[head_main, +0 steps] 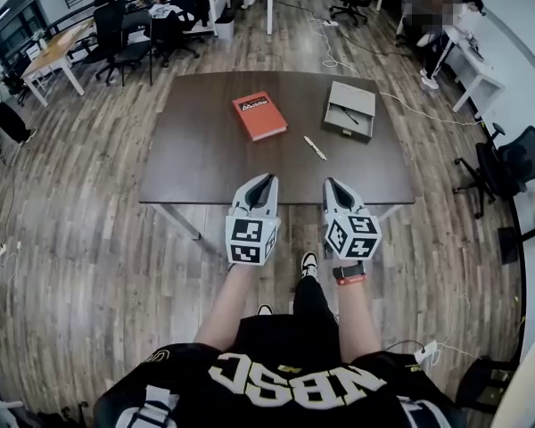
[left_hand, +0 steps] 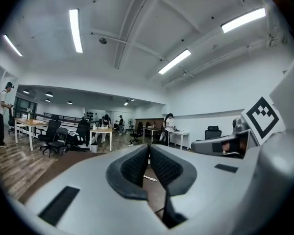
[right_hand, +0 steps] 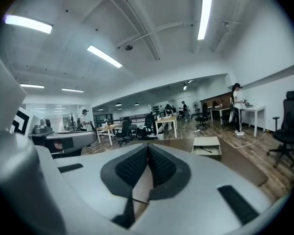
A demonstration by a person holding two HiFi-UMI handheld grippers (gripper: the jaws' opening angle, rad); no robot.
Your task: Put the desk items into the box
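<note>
The box (head_main: 349, 111) stood open on the far right part of the table (head_main: 187, 163), well apart from both grippers, with a slim dark thing lying in it that was too small to name.

Nearest me, the person's hands were hidden behind the marker cubes, and only the forearms showed below them. The left gripper (head_main: 268, 178) and the right gripper (head_main: 329, 184) hung side by side over the table's near edge, covering a stretch of it. Each had its jaws pressed together with nothing between the pads. The left gripper view (left_hand: 149, 148) showed its ribbed pads meeting at the tips, and the right gripper view (right_hand: 147, 148) showed the same.

Past the grippers, toward the table's middle, a pale pen (head_main: 315, 148) lay slantwise, apart from everything else. The left gripper view caught only a sliver of it (left_hand: 150, 178) through the gap below its pads. Farther on, left of the box, a red book (head_main: 259, 115) lay flat with its cover print too blurred to read. It showed in the head view alone. The right gripper view gave the box (right_hand: 206, 146) from the side, with a low front wall and a pale inside.

Bare tabletop lay between the grippers and all three things. Wooden floor ran round the table on every side. An office chair (head_main: 508, 163) stood off to its right, not touching it.
</note>
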